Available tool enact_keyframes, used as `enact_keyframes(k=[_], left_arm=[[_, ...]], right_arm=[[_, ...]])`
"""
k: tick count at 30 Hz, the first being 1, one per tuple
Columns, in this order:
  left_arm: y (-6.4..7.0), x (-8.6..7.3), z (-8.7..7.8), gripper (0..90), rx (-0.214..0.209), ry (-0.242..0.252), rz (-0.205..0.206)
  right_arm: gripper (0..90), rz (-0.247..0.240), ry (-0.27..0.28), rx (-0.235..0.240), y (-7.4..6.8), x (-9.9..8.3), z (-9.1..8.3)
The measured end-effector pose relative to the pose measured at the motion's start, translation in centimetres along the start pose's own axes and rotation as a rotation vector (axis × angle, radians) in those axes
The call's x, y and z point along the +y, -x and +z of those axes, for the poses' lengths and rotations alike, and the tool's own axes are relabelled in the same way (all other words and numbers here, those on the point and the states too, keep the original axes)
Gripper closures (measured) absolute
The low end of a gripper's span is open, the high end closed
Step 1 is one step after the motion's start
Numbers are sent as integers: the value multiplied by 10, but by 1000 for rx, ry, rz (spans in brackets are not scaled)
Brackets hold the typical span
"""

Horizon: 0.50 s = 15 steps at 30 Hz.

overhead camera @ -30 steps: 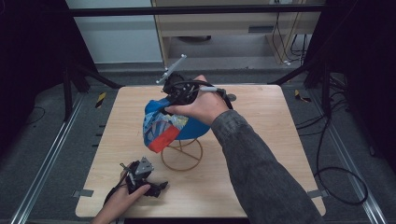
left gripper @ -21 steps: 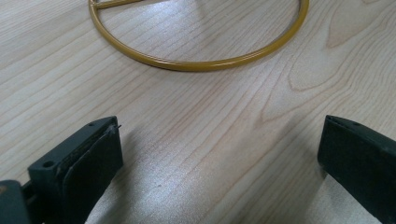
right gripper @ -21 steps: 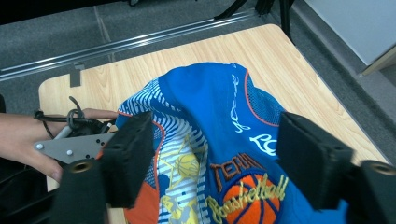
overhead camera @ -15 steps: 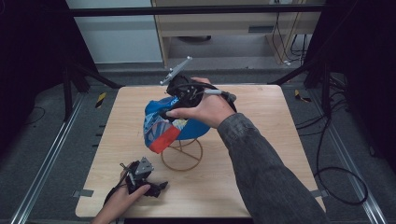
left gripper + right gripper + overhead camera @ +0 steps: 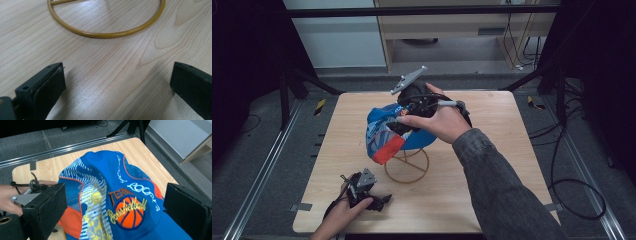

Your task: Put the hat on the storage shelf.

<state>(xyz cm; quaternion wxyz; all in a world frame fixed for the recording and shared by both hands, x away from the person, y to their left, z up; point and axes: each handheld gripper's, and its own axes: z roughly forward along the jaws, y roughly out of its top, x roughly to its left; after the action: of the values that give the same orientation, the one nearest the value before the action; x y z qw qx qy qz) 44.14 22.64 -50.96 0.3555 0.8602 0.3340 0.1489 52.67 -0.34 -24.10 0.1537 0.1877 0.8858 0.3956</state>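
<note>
A blue cap (image 5: 384, 131) with an orange brim and a basketball patch (image 5: 128, 213) rests on a gold wire stand (image 5: 407, 167) at the table's middle. My right gripper (image 5: 404, 120) hovers over the cap's crown; its jaws stand wide apart on either side of the cap (image 5: 120, 195) with nothing clamped between them. My left gripper (image 5: 382, 200) lies low on the table near the front edge, left of the stand. Its jaws are wide apart over bare wood, facing the stand's gold base ring (image 5: 105, 33).
The wooden table (image 5: 507, 155) has bare surface right of the stand and along the back. Dark frame legs and floor rails flank it. Cables (image 5: 572, 195) trail on the floor at the right. A cabinet stands behind the table.
My right hand has shifted slightly toward the back and right above the cap, and the cap has settled a little on the stand. The left gripper has stayed in place.
</note>
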Motion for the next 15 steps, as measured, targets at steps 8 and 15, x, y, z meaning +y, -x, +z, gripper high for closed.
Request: enact_keyframes(k=[8,15], left_arm=[[0,0,0,0,0,1,-1],[0,0,0,0,0,2,0]], right_arm=[[50,13,15,-12,2,-8,-13],[54,27,26,-35,6,-19,-26]])
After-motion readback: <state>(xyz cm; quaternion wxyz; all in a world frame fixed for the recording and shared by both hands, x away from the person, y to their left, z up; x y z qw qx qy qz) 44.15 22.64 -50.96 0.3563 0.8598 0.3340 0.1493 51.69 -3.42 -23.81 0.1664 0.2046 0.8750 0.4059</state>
